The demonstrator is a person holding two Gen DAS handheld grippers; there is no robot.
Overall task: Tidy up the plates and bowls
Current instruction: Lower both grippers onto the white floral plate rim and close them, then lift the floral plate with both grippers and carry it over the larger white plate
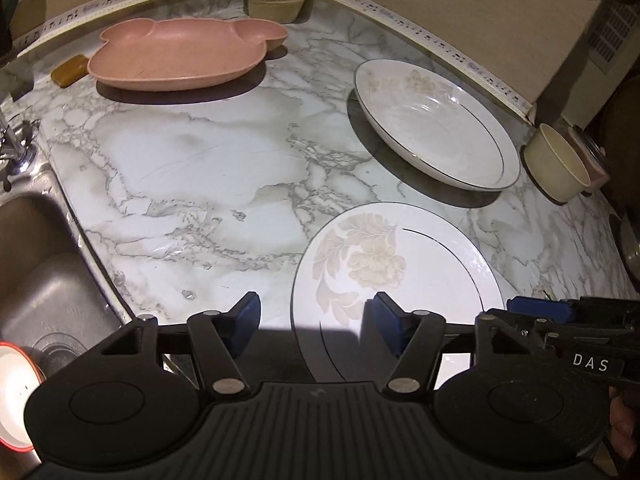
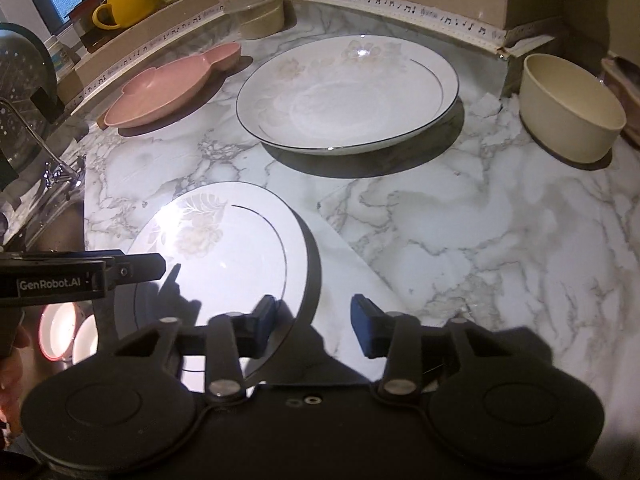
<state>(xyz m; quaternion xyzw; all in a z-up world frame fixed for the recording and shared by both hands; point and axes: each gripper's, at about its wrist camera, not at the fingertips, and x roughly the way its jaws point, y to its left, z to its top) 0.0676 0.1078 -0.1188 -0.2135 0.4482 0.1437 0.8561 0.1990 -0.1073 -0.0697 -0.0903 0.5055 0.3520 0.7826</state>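
Below both open jaws: flat plate [image 1: 400,280]

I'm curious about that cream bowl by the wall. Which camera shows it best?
The right wrist view: the cream bowl sits whole and upright, its inside visible. In the left wrist view the bowl is squeezed against the picture's right side and looks distorted.

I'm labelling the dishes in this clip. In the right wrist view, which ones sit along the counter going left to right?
pink bear-shaped plate → flat floral plate → deep white floral plate → cream bowl
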